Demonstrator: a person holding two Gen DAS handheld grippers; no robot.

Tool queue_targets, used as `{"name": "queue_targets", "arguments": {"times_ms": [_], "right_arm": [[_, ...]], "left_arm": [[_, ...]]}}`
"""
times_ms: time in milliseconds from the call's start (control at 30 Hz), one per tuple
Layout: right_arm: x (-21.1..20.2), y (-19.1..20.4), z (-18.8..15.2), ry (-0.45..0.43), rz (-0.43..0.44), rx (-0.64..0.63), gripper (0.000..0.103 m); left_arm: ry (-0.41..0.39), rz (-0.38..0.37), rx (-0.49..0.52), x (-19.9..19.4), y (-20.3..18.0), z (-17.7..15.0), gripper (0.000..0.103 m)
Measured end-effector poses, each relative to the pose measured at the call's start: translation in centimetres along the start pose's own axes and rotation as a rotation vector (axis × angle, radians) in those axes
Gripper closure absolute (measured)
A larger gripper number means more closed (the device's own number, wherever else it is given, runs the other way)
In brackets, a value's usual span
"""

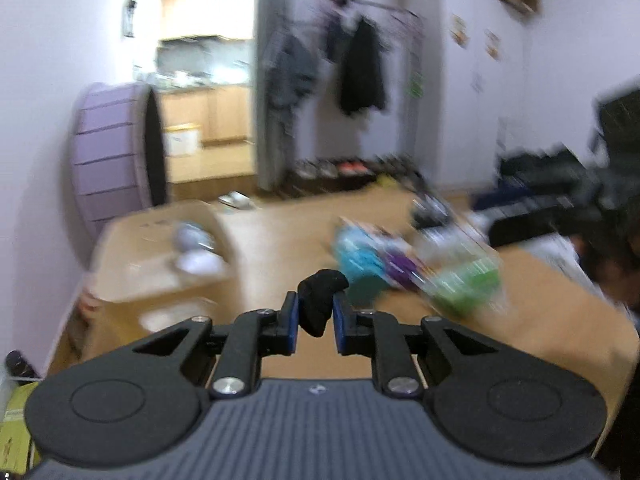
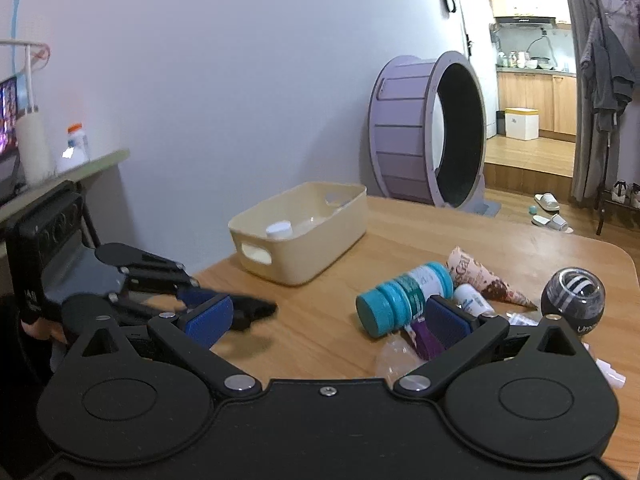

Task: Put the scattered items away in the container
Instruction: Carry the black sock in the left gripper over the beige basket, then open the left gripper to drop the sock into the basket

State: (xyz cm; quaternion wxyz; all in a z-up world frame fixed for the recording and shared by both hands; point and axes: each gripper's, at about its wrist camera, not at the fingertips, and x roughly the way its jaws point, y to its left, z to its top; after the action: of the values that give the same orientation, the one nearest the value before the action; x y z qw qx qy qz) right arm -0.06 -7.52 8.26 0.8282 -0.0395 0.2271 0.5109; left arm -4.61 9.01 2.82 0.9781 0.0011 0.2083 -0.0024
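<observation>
My left gripper is shut on a small black object and holds it above the wooden table; the left wrist view is blurred. It also shows in the right wrist view, left of the pile. The cream container stands at the table's back left with a white-capped bottle inside. My right gripper is open and empty, just before the pile: a teal-capped bottle, a purple item, a small white bottle, a cone-shaped wrapper and a black gyro ball.
A purple cat wheel stands on the floor behind the table. A side shelf with a bottle is at the left. Slippers lie on the floor. A clothes rack stands by the far wall.
</observation>
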Motion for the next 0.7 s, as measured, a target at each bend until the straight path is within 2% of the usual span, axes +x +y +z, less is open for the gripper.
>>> {"name": "queue_targets", "arguments": {"times_ms": [100,233,400,467,533,600,700], "right_arm": [[0.3,0.0,0.9,-0.028,-0.009,0.027,0.0],[1.2,0.0,2.4,-0.055,-0.032,0.049,0.0],[3.0,-0.5,3.9,-0.049,-0.047,0.047,0.0],[3.7,-0.8,4.1,-0.047,-0.044,0.047,0.0],[4.2,-1.1,4.2,-0.047,-0.039,0.05,0.0],[4.4,-1.5,3.9,-0.047,-0.033,0.058,0.0],[4.2,-2.2,3.4,-0.043,-0.046,0.073,0.0]], "left_arm": [[-0.03,0.09,-0.072,0.1,2.4,1.0,0.085],[-0.041,0.168,-0.136,1.3,5.4,2.2,0.085],[-0.037,0.214,-0.211,2.9,8.1,2.6,0.083],[-0.033,0.243,-0.212,3.3,8.5,2.5,0.081],[-0.022,0.252,-0.213,3.6,8.7,2.3,0.074],[-0.016,0.249,-0.204,3.6,8.5,2.2,0.06],[-0.017,0.271,-0.179,3.5,8.0,2.2,0.05]]}}
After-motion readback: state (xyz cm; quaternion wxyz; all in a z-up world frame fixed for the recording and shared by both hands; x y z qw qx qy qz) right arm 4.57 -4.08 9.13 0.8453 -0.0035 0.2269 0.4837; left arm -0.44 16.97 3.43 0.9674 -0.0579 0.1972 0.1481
